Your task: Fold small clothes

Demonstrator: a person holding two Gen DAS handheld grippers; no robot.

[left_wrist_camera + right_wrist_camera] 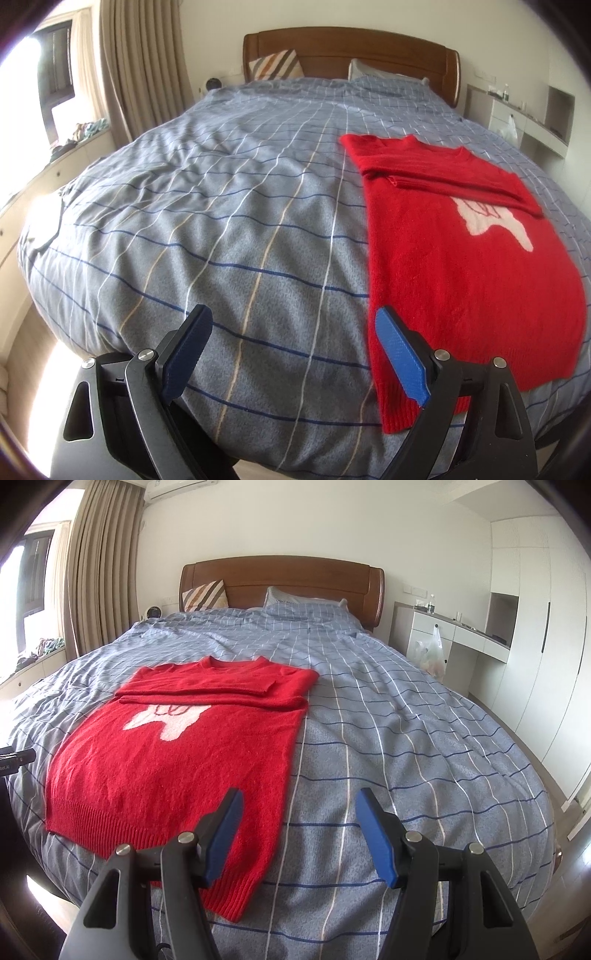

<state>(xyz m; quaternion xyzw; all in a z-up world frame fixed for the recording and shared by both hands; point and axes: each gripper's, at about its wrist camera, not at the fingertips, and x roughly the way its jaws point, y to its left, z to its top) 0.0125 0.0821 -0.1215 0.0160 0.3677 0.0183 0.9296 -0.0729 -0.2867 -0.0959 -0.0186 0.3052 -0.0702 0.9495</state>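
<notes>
We find the left gripper [291, 328] at the foot of the bed, its blue-padded jaws spread wide and holding nothing; its right finger [400, 360] overlaps the hem corner of the red sweater [461, 266], though we cannot tell whether it touches. The right gripper [297, 814] is likewise released and empty — its left finger [223, 836] sits over the sweater's opposite hem corner.

The sweater lies flat, front up, on the blue checked duvet [221, 221] near the foot edge, between the two grippers. Both sleeves are folded across the chest, partly covering a white motif [166, 722].

Beyond — a striped cushion [205, 594] and a pillow [295, 598] rest against the wooden headboard [280, 576]. Beige curtains [99, 565] hang left; white wardrobes [535, 627] stand right.
</notes>
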